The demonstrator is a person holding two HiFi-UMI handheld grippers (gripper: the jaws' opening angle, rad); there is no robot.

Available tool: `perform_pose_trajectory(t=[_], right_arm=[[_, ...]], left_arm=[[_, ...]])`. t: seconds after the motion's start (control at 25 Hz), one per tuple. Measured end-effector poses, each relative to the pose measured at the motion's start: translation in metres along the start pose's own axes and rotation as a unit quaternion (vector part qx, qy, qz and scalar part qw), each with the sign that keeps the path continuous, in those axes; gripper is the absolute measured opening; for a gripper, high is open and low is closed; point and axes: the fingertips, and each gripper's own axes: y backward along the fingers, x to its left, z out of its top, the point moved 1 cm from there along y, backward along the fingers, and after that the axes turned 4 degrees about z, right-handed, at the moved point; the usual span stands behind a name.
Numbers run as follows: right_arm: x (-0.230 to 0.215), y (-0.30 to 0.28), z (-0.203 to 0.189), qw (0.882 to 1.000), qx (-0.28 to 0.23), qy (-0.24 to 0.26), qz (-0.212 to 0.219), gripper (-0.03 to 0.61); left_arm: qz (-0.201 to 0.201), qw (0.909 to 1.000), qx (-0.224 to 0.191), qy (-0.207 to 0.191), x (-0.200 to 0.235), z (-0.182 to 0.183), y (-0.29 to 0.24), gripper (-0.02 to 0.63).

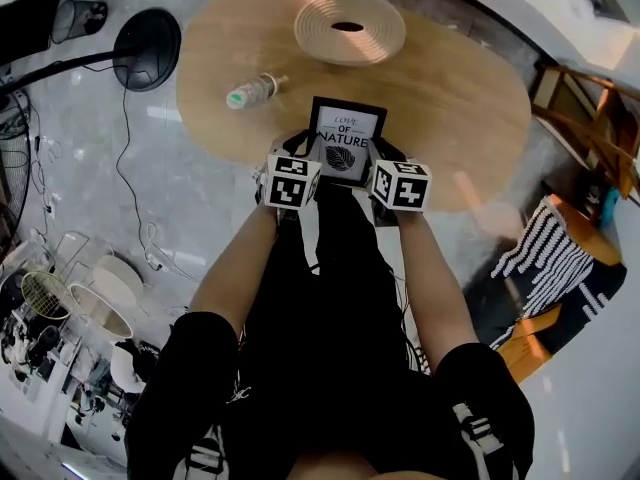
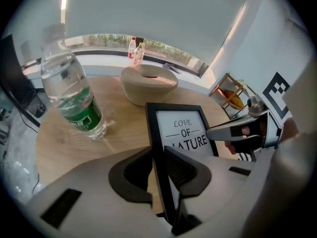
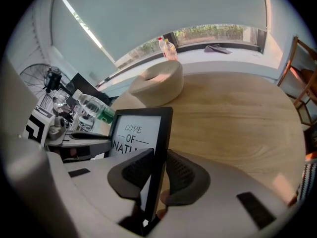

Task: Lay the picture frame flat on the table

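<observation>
Frame [image 1: 346, 138], pinched upright between your left gripper [image 2: 159, 167] and right gripper [image 3: 157, 170]: laid here, it may overhang the counter's [image 1: 460, 108] near edge and tip off.

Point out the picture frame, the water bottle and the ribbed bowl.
picture frame [image 1: 346, 140]: head view, on the white print inside the black border.
water bottle [image 2: 67, 86]: left gripper view, on its clear body above the green label.
ribbed bowl [image 1: 378, 40]: head view, on its ribbed top, beside the central hole.

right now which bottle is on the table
The clear bottle with the green label, left of the picture frame. The other two bottles stand far back on the window sill.
</observation>
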Motion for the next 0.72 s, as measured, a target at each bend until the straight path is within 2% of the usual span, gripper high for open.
perform_pose_trajectory(t=[0.28,0.48,0.6,0.72], right_arm=[[-0.023,-0.045,-0.016,0.999,0.030,-0.016,-0.002,0.095],[-0.036,-0.066,-0.034,0.998,0.061,-0.017,-0.021,0.098],[-0.044,-0.074,-0.050,0.995,0.088,-0.005,-0.042,0.114],[-0.042,-0.075,-0.051,0.994,0.096,0.003,-0.048,0.118]], left_arm=[[0.000,0.9995,0.027,0.017,0.012,-0.025,-0.049,0.089],[-0.004,0.9990,0.042,-0.012,0.013,-0.037,-0.073,0.089],[-0.002,0.9970,0.071,-0.029,0.009,-0.057,-0.086,0.089],[0.003,0.9971,0.077,-0.001,0.012,-0.067,-0.089,0.091]])
